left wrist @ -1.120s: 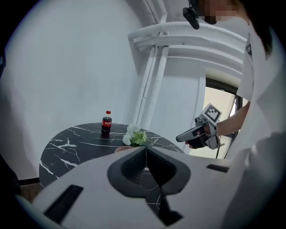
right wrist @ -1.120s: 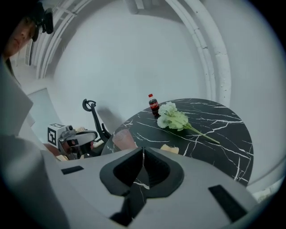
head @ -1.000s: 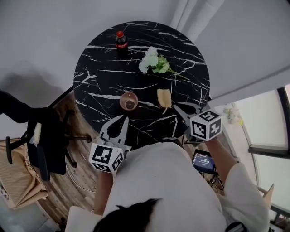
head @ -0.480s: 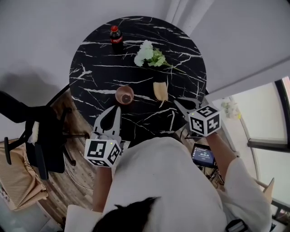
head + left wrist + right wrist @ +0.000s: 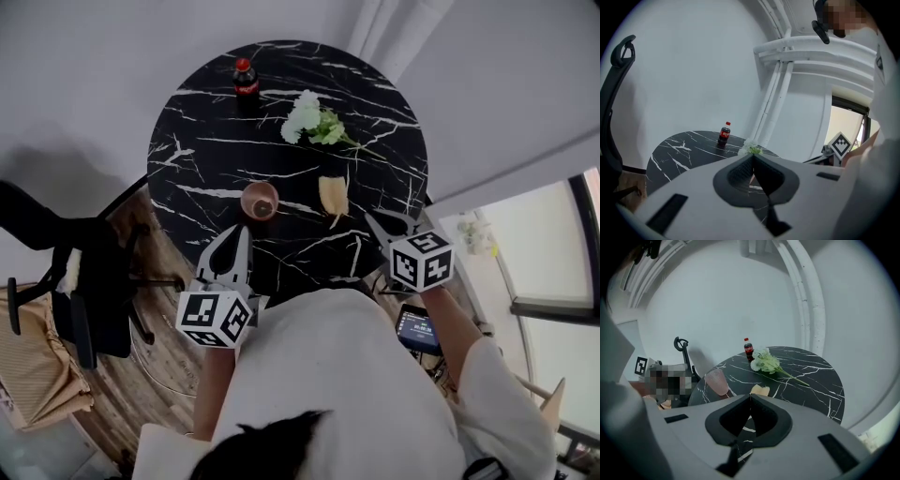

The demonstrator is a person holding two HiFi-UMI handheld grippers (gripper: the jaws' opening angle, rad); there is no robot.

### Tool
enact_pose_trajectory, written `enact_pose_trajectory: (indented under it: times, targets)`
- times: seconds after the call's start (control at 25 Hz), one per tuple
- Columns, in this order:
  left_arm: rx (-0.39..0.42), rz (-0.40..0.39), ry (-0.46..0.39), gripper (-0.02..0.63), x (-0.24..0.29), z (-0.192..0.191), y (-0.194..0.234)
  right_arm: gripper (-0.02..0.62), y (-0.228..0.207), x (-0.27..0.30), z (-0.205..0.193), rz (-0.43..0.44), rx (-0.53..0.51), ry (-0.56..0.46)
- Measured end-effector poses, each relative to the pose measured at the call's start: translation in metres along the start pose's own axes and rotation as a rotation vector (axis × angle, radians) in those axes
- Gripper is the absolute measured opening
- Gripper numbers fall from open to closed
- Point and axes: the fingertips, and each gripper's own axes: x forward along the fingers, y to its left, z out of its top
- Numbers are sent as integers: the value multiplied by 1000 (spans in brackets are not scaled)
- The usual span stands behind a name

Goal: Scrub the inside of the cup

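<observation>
A pink cup (image 5: 260,200) stands upright on the round black marble table (image 5: 206,141), near its front edge; it also shows as the cup (image 5: 717,381) in the right gripper view. Beside it on the right lies a yellow sponge (image 5: 334,196), seen again as the sponge (image 5: 760,390). My left gripper (image 5: 241,235) is shut and empty, its tips just short of the cup. My right gripper (image 5: 368,220) is shut and empty too, at the table's front right, close to the sponge.
A cola bottle (image 5: 246,80) stands at the table's far side, with a white flower bunch (image 5: 312,122) to its right. A black office chair (image 5: 89,281) stands left of the table on the wooden floor. A white wall and pipes rise behind the table.
Both grippers have stayed shut at the table's front edge. The head view has shifted slightly, and the grippers have drawn back a little from the cup and sponge.
</observation>
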Motion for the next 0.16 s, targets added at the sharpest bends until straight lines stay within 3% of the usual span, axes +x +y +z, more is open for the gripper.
enact_pose_trajectory:
  times: [0.16]
  targets:
    - [43, 19, -89, 9, -6, 14, -4, 32, 4, 1, 0, -4, 5, -11]
